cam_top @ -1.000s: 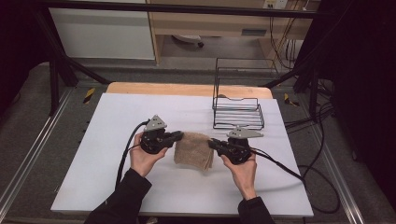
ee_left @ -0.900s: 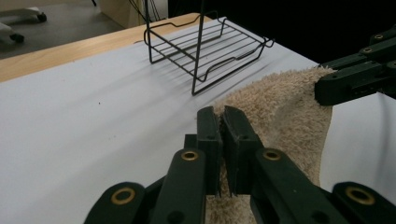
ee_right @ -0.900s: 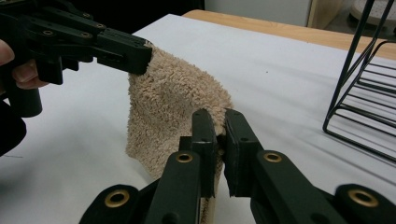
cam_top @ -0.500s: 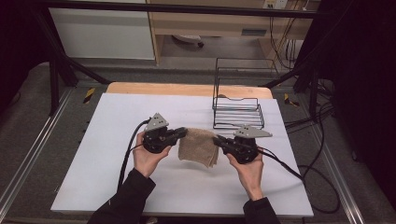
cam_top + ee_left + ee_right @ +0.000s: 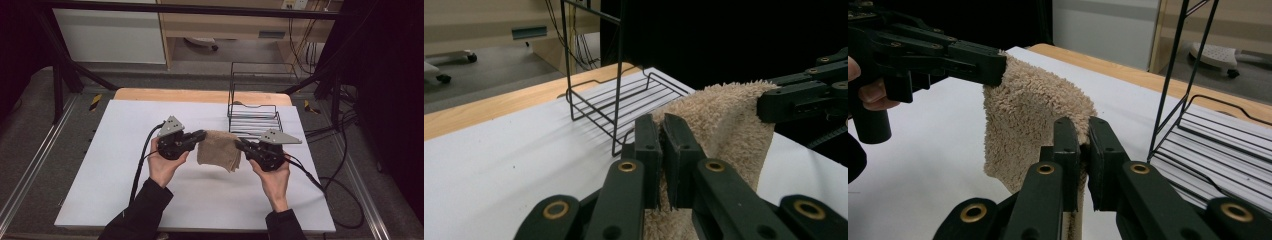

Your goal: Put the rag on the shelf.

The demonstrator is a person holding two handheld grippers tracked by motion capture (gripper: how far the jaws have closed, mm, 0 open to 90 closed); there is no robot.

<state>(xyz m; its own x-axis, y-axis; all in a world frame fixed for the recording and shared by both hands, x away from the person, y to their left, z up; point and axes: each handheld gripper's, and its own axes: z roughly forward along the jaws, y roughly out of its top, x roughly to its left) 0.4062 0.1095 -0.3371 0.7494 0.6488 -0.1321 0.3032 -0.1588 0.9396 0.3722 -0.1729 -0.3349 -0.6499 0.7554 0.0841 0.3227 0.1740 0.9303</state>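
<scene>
Towel (image 5: 218, 149), beige and folded, hangs clear of the white table (image 5: 125, 130) in the high view, just in front of the wire rack (image 5: 252, 107); the left gripper (image 5: 200, 135) pinches its upper corner on the side away from the rack, the right gripper (image 5: 239, 145) its upper corner nearest the rack's front edge; each sits in a person's hand, forearms coming in from the near edge, and a shadow lies on the table below the cloth.

Left gripper view: the jaws are closed tight on the towel (image 5: 729, 125), whose pile bulges out beside them; the left gripper (image 5: 663, 150) points toward the wire rack (image 5: 624, 100), which stands beyond it on the table (image 5: 499, 170); the right gripper (image 5: 769, 102) clamps the far corner, to the side of the rack.

Right gripper view: the right gripper (image 5: 1084, 150) is likewise clamped shut on the towel (image 5: 1028, 115); the cloth droops between it and the left gripper (image 5: 998, 65), which bites the opposite corner; the wire rack (image 5: 1208, 135) stands close beside.
</scene>
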